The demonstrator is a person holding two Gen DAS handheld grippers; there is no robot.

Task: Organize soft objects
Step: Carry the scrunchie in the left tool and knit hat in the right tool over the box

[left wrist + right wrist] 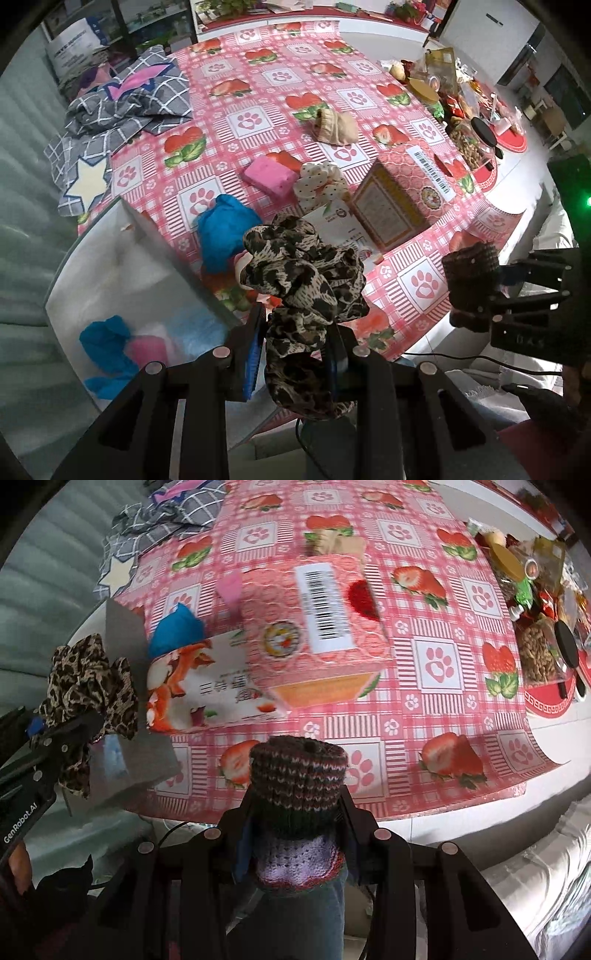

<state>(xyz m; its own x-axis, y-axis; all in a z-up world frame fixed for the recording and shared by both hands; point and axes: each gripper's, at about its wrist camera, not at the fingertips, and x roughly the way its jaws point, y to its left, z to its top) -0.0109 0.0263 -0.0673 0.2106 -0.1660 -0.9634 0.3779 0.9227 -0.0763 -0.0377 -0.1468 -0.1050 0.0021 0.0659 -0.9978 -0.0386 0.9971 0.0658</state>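
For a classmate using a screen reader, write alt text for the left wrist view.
The left gripper grips a leopard-print scrunchie above a white bin at the edge of a strawberry-print tablecloth. At right, the right gripper holds a dark knitted item.

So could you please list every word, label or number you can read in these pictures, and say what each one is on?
"GenRobot.AI": on the body of the left gripper, seen from the right wrist view.
Barcode label on the pink box: bars only, digits too blurred to read.
Printed characters on the white fruit-print box: upside down, not legible.
Text panel on the pink box's side: too small to read.
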